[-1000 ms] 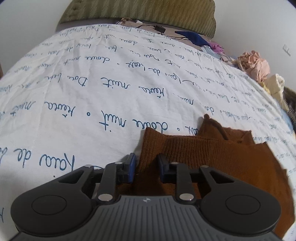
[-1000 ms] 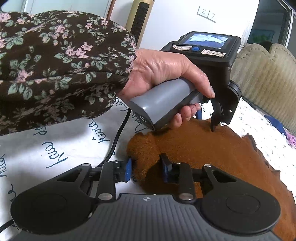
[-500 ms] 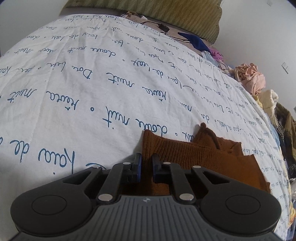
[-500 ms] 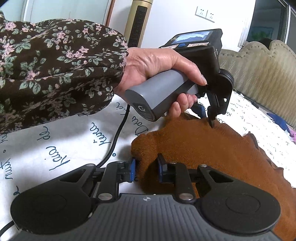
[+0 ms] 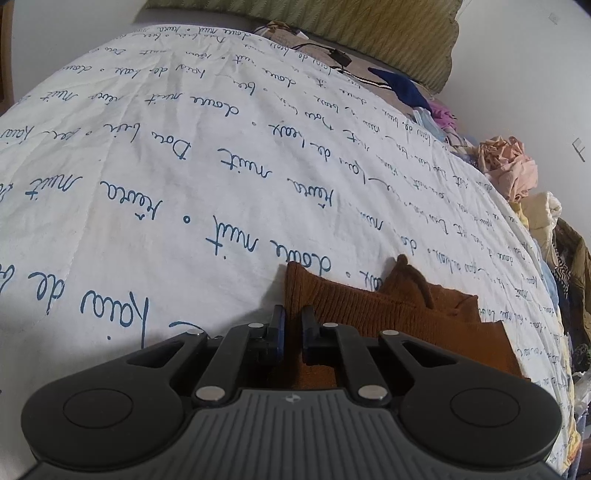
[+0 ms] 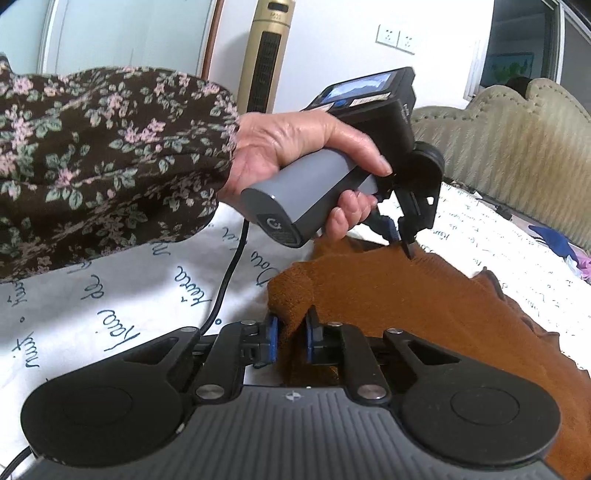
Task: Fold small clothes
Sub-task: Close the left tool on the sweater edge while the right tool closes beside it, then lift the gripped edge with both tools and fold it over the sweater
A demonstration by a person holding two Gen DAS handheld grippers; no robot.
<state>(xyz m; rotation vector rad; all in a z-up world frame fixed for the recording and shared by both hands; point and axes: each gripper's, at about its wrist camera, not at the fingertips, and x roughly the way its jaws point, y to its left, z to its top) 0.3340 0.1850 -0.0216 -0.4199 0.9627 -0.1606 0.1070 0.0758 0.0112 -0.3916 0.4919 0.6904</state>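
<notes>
A rust-brown knit garment [image 5: 406,306] lies on the white bedsheet [image 5: 184,184] with blue script. My left gripper [image 5: 293,317] is shut on its near left edge, the ribbed fabric pinched between the blue pads. In the right wrist view the same garment [image 6: 406,302] spreads to the right. There my right gripper [image 6: 291,325] has its jaws closing on a bunched corner, and the fabric fills the gap between the pads. Beyond it, a hand [image 6: 303,147] in a floral sleeve holds the left gripper [image 6: 400,240], tips down on the garment's far edge.
A heap of crumpled clothes [image 5: 506,166] lies along the bed's right edge, with a blue cloth [image 5: 399,85] near the olive headboard [image 5: 332,22]. A black cable [image 6: 229,266] trails over the sheet. A gold tower fan [image 6: 269,55] stands by the wall.
Both grippers' jaws have narrowed onto the brown garment. The left wrist view has rolled a little. The right gripper has crept along with the corner bunched between its pads.
</notes>
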